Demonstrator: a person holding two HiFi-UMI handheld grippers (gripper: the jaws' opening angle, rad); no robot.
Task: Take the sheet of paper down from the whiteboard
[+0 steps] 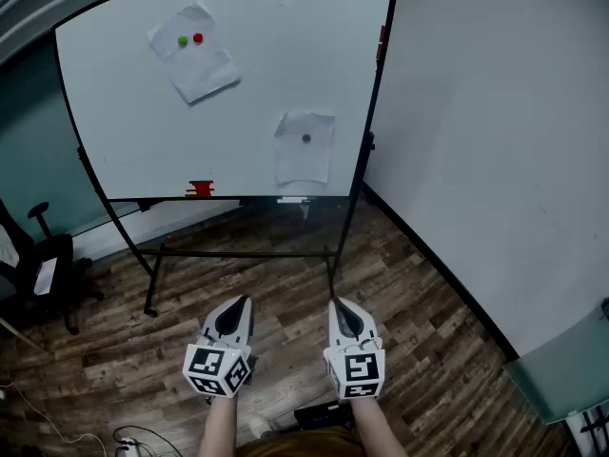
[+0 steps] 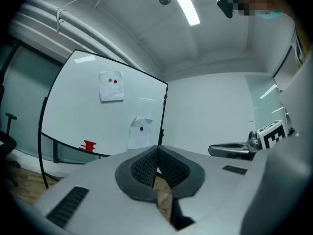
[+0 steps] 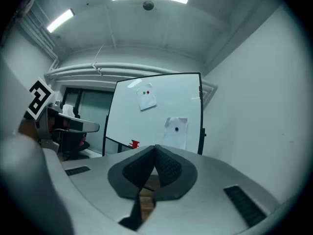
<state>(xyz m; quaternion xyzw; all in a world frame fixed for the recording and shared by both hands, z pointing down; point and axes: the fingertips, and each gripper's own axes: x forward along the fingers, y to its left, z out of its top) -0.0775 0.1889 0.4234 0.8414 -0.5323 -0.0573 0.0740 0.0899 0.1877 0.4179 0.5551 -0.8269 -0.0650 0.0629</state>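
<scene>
A whiteboard (image 1: pixel 124 112) on a wheeled stand faces me. Two sheets of paper hang on it. The upper sheet (image 1: pixel 193 63) is tilted and pinned by a green magnet (image 1: pixel 183 40) and a red magnet (image 1: pixel 198 37). The lower sheet (image 1: pixel 304 155) sits near the right edge under a dark magnet (image 1: pixel 305 138). Both grippers are held low and well short of the board. My left gripper (image 1: pixel 241 304) and right gripper (image 1: pixel 339 307) are shut and empty, pointing toward the board. The same sheets show in the left gripper view (image 2: pixel 111 89) and the right gripper view (image 3: pixel 176 133).
A red object (image 1: pixel 200 188) lies on the board's tray. The stand's legs (image 1: pixel 150 284) spread over the wooden floor. A black office chair (image 1: pixel 43 265) stands at the left. A white wall (image 1: pixel 476 160) runs along the right. Cables (image 1: pixel 133 439) lie by my feet.
</scene>
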